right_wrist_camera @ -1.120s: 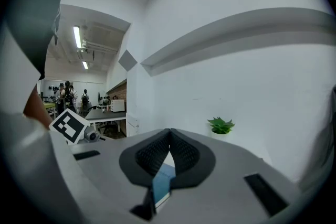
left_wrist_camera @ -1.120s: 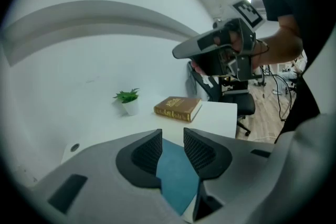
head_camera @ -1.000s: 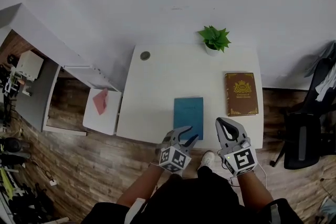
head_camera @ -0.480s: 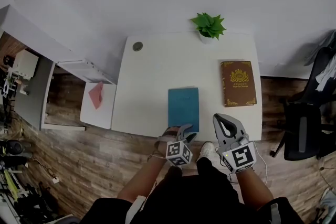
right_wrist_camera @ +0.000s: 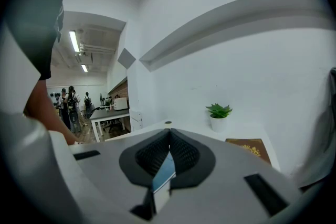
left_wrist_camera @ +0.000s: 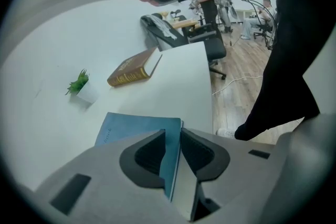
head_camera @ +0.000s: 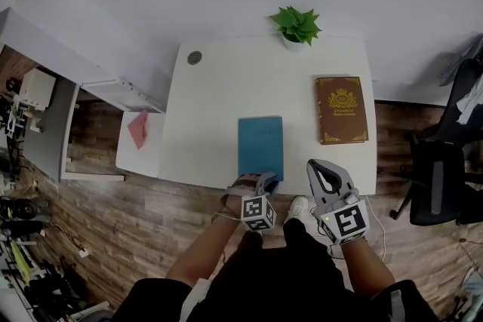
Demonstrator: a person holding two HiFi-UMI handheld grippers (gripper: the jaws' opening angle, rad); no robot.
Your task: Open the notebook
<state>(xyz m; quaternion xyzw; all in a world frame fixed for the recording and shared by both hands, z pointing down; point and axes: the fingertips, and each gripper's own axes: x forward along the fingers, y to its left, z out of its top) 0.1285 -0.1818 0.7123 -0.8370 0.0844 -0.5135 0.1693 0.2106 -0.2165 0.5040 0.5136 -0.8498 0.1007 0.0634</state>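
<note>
Looking down on a white rectangular bench (head_camera: 219, 102); near its front edge, a flat teal softcover notebook (head_camera: 260, 143); well apart to the right, a brown gold-stamped hardback book (head_camera: 341, 109); left gripper (head_camera: 265, 179) clamped on the notebook's near edge, jaws just closing onto it; right gripper (head_camera: 320, 164) just beside, jaws together, holding nothing; at the back edge, a small green potted plant (head_camera: 296, 26).

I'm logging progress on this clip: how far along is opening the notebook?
Done: the left tool sits at the near edge of the notebook. In hand: its jaws have just been closing, with that edge pinched between them. Left: lifting the cover; the notebook lies closed on the white desk. The right tool hovers shut to its right.
</note>
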